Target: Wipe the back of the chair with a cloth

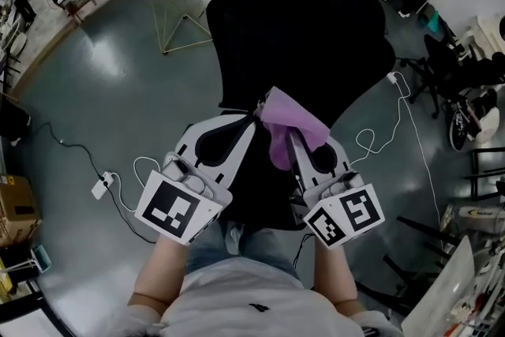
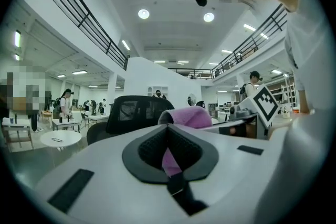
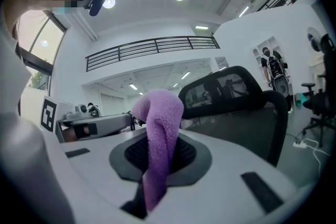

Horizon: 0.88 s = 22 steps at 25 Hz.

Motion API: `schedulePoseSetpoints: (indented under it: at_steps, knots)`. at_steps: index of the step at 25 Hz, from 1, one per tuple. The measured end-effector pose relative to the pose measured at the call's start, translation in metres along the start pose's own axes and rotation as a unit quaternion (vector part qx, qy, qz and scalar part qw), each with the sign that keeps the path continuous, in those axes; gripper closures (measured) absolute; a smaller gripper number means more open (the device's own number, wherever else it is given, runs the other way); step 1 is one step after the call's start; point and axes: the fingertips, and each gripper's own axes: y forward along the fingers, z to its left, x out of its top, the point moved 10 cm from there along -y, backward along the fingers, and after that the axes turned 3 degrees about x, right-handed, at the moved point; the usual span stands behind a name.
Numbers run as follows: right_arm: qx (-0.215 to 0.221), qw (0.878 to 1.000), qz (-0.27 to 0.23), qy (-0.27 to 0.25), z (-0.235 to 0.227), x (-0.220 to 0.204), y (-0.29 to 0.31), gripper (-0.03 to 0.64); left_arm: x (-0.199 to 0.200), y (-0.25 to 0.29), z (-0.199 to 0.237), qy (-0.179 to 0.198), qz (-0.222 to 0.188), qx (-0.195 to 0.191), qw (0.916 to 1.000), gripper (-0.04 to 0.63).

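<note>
With left gripper (image 1: pixel 254 116) and right gripper (image 1: pixel 289 135) both pinching the fuzzy purple cloth (image 1: pixel 293 121), diverging pulls might yank it free above the black mesh chair (image 1: pixel 300 28).

left gripper (image 1: pixel 251 122), right gripper (image 1: pixel 293 146) alongside; fingers closed

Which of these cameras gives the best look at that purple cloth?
The right gripper view: the purple cloth stands large and centred, pinched in the right gripper. The head view shows it bunched against the black chair. The left gripper view shows only its top and a strip in the left gripper.
</note>
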Motion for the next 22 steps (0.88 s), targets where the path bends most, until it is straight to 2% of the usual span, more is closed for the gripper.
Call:
schedulePoseSetpoints:
  at_steps: [5,14,22]
  knots:
    - [-0.015,1.0,0.005,0.001,0.003,-0.005,0.032,0.568,-0.009,-0.001,0.035,-0.011,0.001,-0.008,0.9999,0.583]
    - [-0.064,0.998,0.0,0.012,0.008,-0.009,0.12,0.568,-0.002,0.018,0.121,-0.003,-0.002,-0.072,0.9974,0.583]
    - [-0.082,0.996,0.024,0.02,-0.009,-0.033,0.195,0.568,-0.015,0.033,0.176,-0.001,0.011,-0.088,0.996,0.583]
